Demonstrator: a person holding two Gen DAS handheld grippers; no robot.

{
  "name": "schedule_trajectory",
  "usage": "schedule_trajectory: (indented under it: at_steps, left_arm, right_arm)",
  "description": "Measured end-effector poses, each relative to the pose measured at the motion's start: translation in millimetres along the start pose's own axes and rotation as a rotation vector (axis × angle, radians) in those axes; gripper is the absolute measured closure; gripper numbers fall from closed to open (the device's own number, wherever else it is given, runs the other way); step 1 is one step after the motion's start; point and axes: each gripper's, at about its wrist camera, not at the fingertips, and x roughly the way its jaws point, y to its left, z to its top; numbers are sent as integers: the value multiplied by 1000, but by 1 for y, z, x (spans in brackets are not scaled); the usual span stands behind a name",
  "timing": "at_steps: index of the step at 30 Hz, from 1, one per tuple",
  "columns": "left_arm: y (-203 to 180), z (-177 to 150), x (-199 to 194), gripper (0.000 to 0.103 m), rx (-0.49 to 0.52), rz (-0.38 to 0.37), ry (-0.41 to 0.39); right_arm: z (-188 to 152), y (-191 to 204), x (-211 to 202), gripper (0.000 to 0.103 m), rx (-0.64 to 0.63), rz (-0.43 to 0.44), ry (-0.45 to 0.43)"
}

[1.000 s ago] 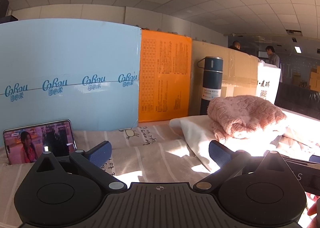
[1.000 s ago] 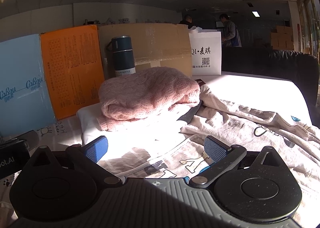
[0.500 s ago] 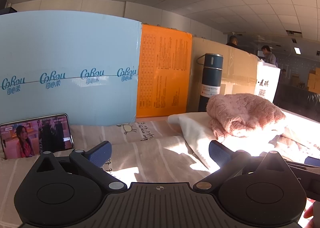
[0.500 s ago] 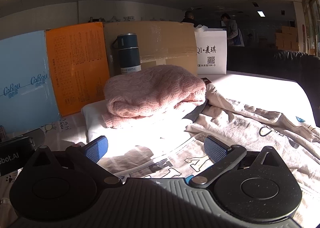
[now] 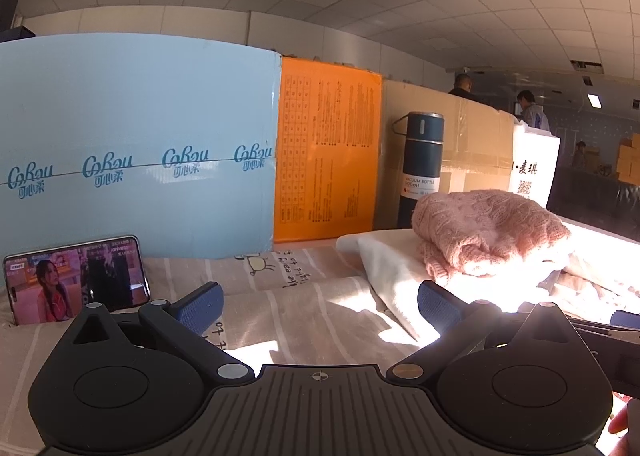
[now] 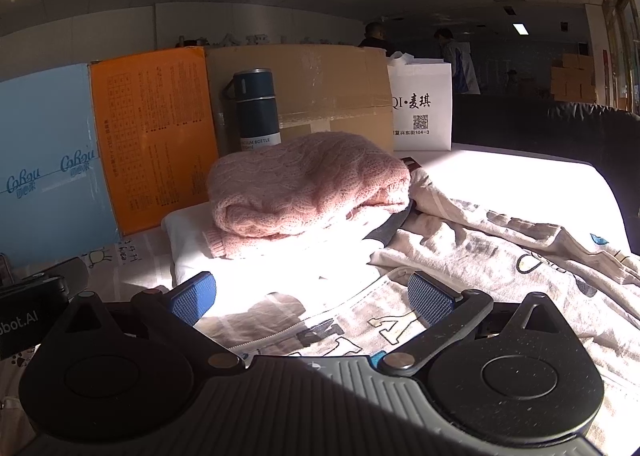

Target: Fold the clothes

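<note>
A folded pink knit sweater (image 5: 486,230) (image 6: 308,186) lies on a folded white garment (image 5: 390,262) (image 6: 192,236) at the back of the table. A beige printed garment (image 6: 500,256) lies spread out and rumpled to the right. My left gripper (image 5: 320,308) is open and empty above the striped cloth (image 5: 280,304), left of the stack. My right gripper (image 6: 312,298) is open and empty just above the near edge of the beige printed garment.
A phone (image 5: 76,280) showing a video leans against the blue box (image 5: 136,144) at the left. An orange box (image 5: 326,160), a cardboard box (image 6: 312,84), a dark vacuum bottle (image 5: 422,168) (image 6: 256,108) and a white paper bag (image 6: 422,104) line the back.
Both views have shifted slightly; the phone has slid a little lower-left in the left view. Both grippers stay open and empty. The clothes have not moved.
</note>
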Motion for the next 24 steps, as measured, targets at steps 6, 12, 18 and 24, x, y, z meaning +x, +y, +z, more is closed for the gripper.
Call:
schedule_trajectory:
  at_steps: [6, 12, 18, 24]
  left_arm:
    - [0, 0, 0, 0, -2, 1, -1]
    - [1, 1, 1, 0, -2, -2, 0]
    - [1, 0, 1, 0, -2, -1, 1]
    - [0, 0, 0, 0, -1, -1, 0]
  right_arm:
    - [0, -1, 0, 0, 2, -2, -1]
    - [0, 0, 0, 0, 0, -3, 0]
    - [0, 0, 1, 0, 0, -1, -1]
    - [0, 0, 1, 0, -1, 0, 0]
